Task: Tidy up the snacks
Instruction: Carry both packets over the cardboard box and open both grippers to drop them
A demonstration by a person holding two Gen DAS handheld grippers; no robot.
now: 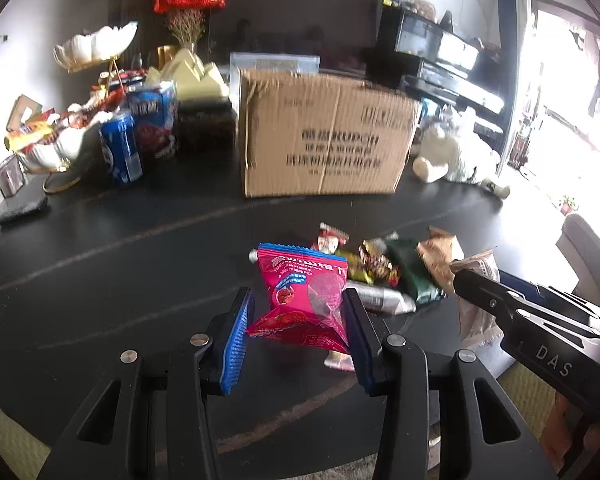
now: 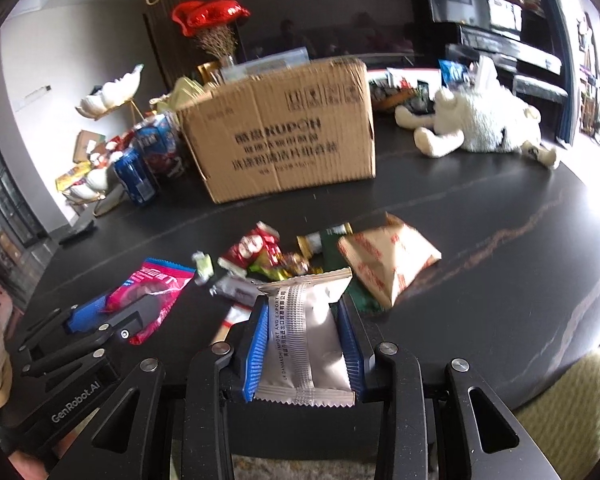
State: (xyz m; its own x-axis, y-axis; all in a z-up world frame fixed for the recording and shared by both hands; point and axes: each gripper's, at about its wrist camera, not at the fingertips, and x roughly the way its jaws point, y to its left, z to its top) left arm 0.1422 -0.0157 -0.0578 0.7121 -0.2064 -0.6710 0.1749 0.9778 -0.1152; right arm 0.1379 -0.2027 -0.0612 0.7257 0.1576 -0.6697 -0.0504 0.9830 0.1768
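Observation:
My left gripper is shut on a pink snack packet, which hangs between its blue pads above the black table. My right gripper is shut on a silver-white packet, held upright between its pads. A pile of loose snack packets lies on the table just beyond both grippers. In the left wrist view the right gripper comes in from the right with its pale packet. In the right wrist view the left gripper sits at lower left with the pink packet.
A large cardboard box stands behind the pile. Left of it are blue cans and a white tiered dish holding snacks. A white plush toy lies at the right. A brown packet lies beside the pile.

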